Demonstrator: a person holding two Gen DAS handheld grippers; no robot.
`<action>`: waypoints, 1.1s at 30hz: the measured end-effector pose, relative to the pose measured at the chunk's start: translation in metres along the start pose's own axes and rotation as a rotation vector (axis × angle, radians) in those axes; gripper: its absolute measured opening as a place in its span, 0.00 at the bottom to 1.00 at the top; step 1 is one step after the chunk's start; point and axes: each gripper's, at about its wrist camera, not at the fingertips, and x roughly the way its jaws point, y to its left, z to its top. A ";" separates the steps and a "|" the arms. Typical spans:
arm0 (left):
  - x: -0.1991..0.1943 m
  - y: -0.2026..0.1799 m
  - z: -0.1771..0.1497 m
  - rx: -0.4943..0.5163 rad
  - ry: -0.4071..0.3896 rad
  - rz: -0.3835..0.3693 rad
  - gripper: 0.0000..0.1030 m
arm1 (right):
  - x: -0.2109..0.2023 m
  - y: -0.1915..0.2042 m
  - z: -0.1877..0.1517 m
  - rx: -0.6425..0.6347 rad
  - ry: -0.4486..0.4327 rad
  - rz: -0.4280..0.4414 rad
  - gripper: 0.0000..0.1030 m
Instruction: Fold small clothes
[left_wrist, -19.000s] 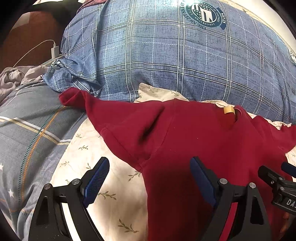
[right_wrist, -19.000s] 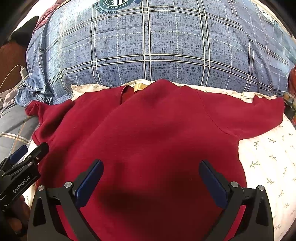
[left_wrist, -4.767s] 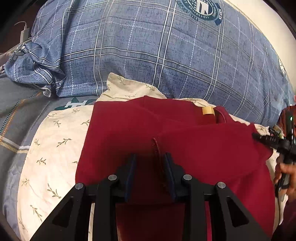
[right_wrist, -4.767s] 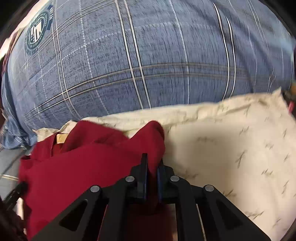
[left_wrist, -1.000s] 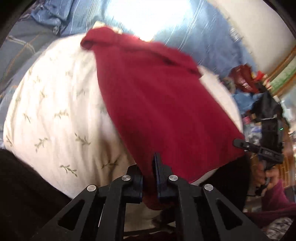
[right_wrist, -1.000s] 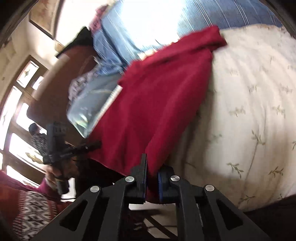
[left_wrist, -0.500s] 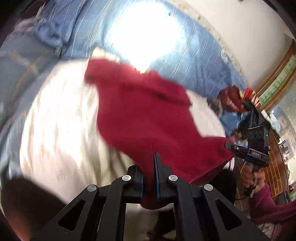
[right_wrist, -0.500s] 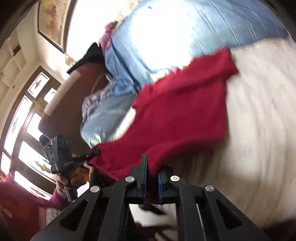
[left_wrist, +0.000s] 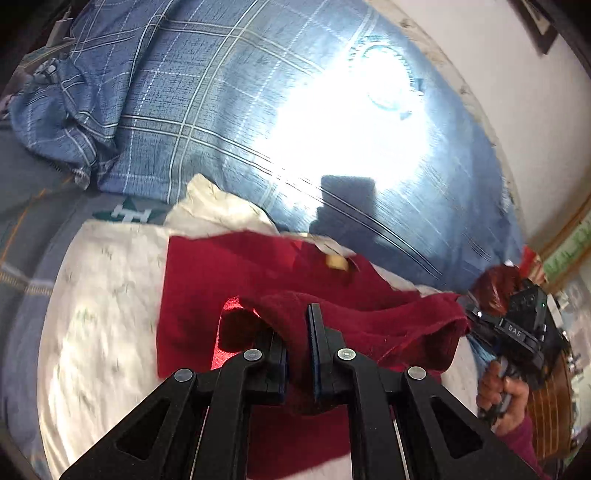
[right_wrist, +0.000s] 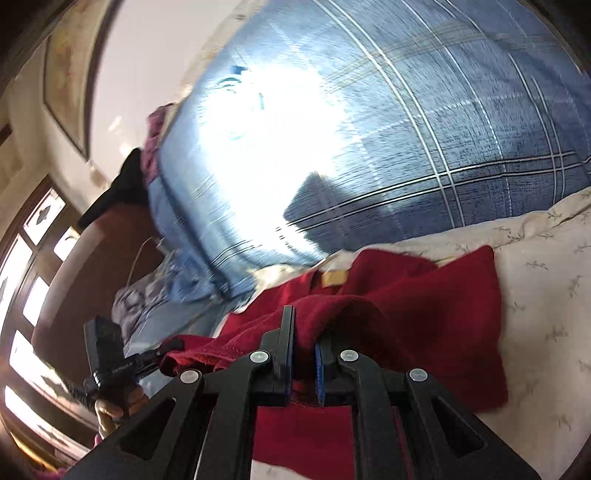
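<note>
A small dark red sweater (left_wrist: 221, 280) lies on a cream floral sheet (left_wrist: 103, 317), sleeves folded in, a tan neck label (left_wrist: 336, 263) at its far end. My left gripper (left_wrist: 297, 332) is shut on the sweater's bottom hem, lifted and carried over the body toward the collar. My right gripper (right_wrist: 303, 332) is shut on the other hem corner; the sweater (right_wrist: 443, 306) and its label (right_wrist: 334, 277) show there too. Each gripper shows in the other's view: the right one (left_wrist: 476, 317) and the left one (right_wrist: 166, 349). The hem hangs between them.
A large blue plaid duvet (left_wrist: 229, 110) is heaped just behind the sweater, also in the right wrist view (right_wrist: 424, 140). A grey patterned blanket (left_wrist: 26, 229) lies to the left. A dark wooden headboard (right_wrist: 85, 273) and windows stand beyond the bed's left side.
Both grippers have lifted the bottom hem off the bed's near edge and swung it forward over the sweater toward the collar. Both stay shut on the hem.
</note>
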 end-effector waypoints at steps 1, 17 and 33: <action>0.016 0.000 0.011 -0.001 0.011 -0.001 0.07 | 0.013 -0.008 0.007 0.013 -0.001 -0.033 0.07; 0.029 0.005 0.031 0.079 -0.075 0.149 0.69 | 0.019 -0.015 -0.004 -0.112 -0.009 -0.283 0.49; 0.110 0.036 0.039 0.019 0.084 0.371 0.53 | 0.084 -0.058 0.011 -0.032 0.038 -0.491 0.11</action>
